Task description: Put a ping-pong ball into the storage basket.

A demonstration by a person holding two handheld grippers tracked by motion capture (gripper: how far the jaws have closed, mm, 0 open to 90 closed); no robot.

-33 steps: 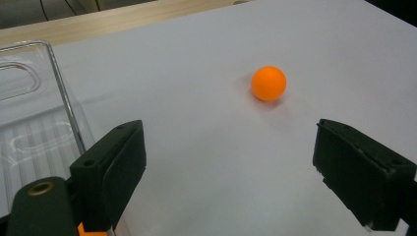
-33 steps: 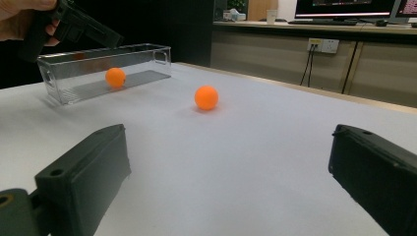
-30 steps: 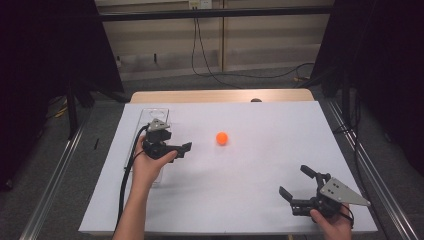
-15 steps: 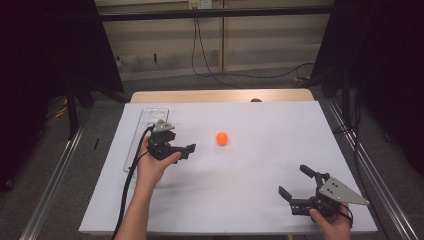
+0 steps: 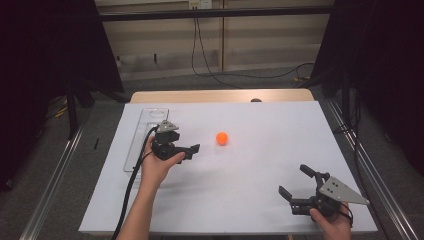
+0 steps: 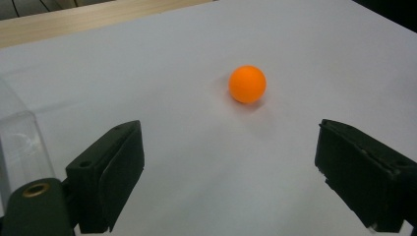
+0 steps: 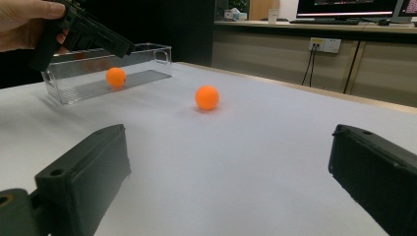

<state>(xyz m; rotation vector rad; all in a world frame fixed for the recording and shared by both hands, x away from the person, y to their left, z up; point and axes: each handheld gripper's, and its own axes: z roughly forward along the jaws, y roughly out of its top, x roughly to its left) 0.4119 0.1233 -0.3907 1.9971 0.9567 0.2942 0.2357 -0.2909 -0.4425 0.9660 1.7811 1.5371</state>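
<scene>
Orange ball [image 6: 247, 84] lies loose on the white table [image 5: 260, 165], just beyond my left gripper [image 6: 231, 167], whose jaws stand wide and empty. Probably light, smooth, quick to roll; I'd pinch across its widest middle, gently. My right gripper [image 5: 299, 184] hangs open, near right.

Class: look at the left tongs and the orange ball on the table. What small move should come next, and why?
Probably ease the left tongs forward so the orange ball sits between the jaws. They stand open and empty, aimed at the ball, which lies ahead of them on the white table.
</scene>
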